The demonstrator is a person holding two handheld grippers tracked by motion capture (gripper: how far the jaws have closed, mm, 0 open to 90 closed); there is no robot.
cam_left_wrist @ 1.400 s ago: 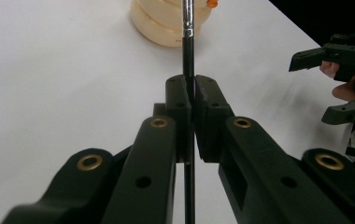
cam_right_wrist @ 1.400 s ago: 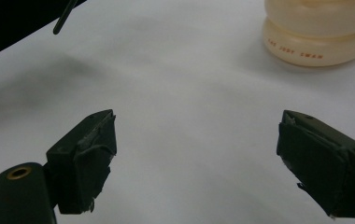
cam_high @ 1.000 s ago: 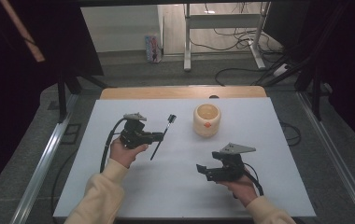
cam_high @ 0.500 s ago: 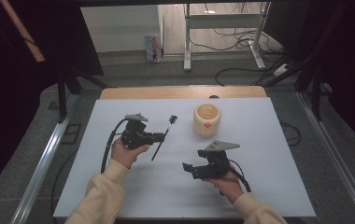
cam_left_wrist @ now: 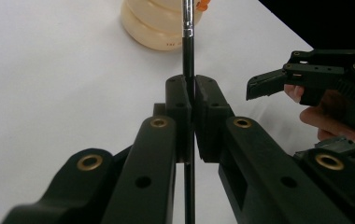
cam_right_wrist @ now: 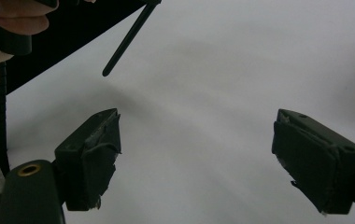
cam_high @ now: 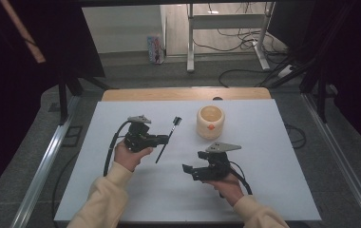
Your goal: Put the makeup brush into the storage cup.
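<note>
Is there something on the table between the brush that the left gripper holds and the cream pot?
Nothing visible. The left gripper is shut on the brush, whose head points toward the cream pot. Between them lies bare white table. The right gripper, open, is nearer the person, off that line.

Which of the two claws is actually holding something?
The left claw, clamped shut on the thin black brush; the right claw is wide open, holding nothing.

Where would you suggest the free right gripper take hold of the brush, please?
On the bare lower handle of the brush, below the left gripper that clamps its middle. Come from the right with the right gripper, fingers wide and across the thin rod.
</note>
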